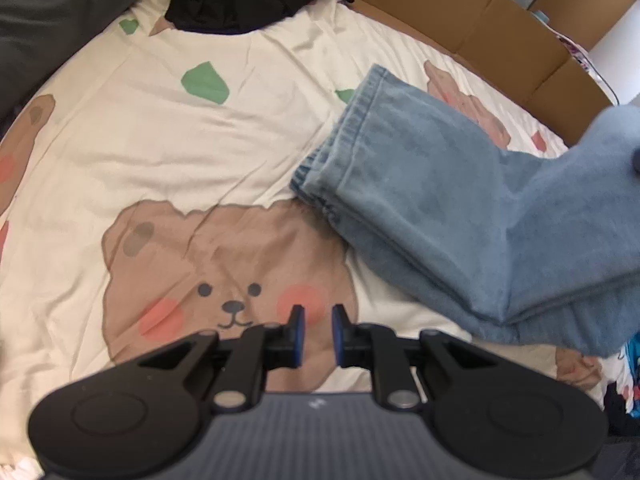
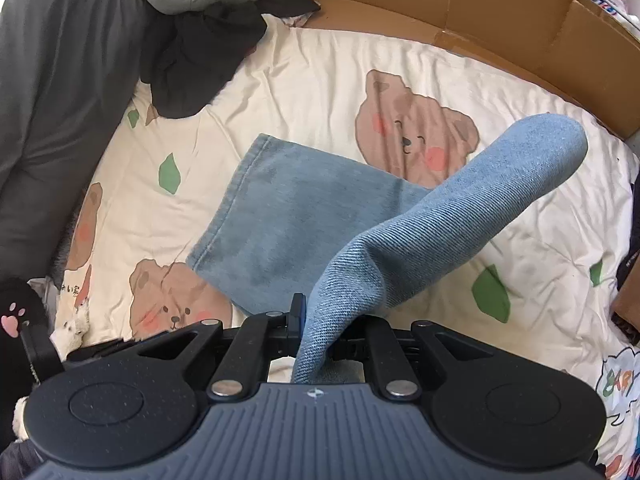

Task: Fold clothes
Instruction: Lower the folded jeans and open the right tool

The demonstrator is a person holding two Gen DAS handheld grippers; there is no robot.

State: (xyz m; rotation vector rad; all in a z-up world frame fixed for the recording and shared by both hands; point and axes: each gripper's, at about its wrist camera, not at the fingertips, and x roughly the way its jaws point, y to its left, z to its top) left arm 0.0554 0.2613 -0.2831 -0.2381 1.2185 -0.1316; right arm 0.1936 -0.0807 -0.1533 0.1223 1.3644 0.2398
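Mid-fold: light-blue jeans on bear-print bedsheet, one denim fold lifted, clamped in right gripper fingers. Left gripper empty, fingers narrowly parted above sheet. Next, likely: carrying the lifted fold across and laying it flat.

One pair of jeans — two hand-held grippers

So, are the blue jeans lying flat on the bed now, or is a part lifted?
Partly lifted. The hem end of the jeans lies flat on the bear-print sheet, while the right gripper, jaws shut on denim, holds the other end up.
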